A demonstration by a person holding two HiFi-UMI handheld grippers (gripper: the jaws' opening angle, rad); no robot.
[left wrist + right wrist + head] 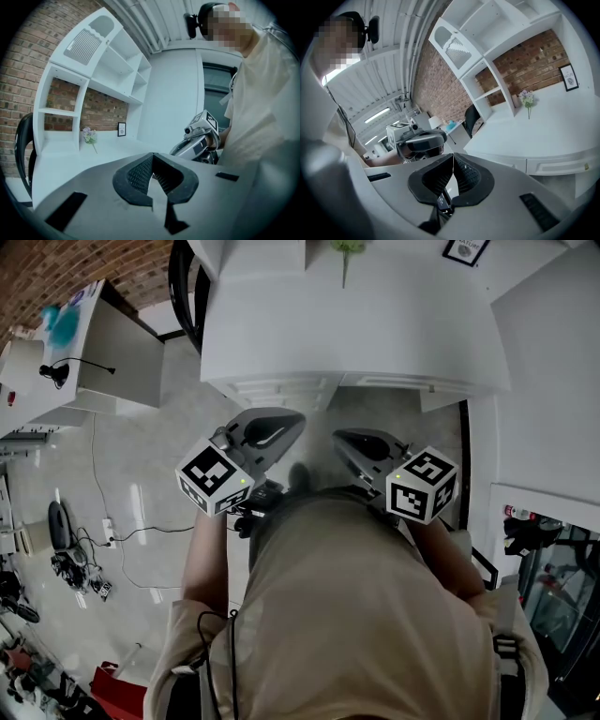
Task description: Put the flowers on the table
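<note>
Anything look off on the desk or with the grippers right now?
Nothing stands out. The flowers rest on the white table near the shelf unit, with nothing spilled or broken. The left hand-held gripper and right hand-held gripper are both shut and empty, short of the table.

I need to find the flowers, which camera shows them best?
The right gripper view: the flowers show whole, blossoms and stem. The left gripper view shows them fainter; the head view cuts them at its top edge.
</note>
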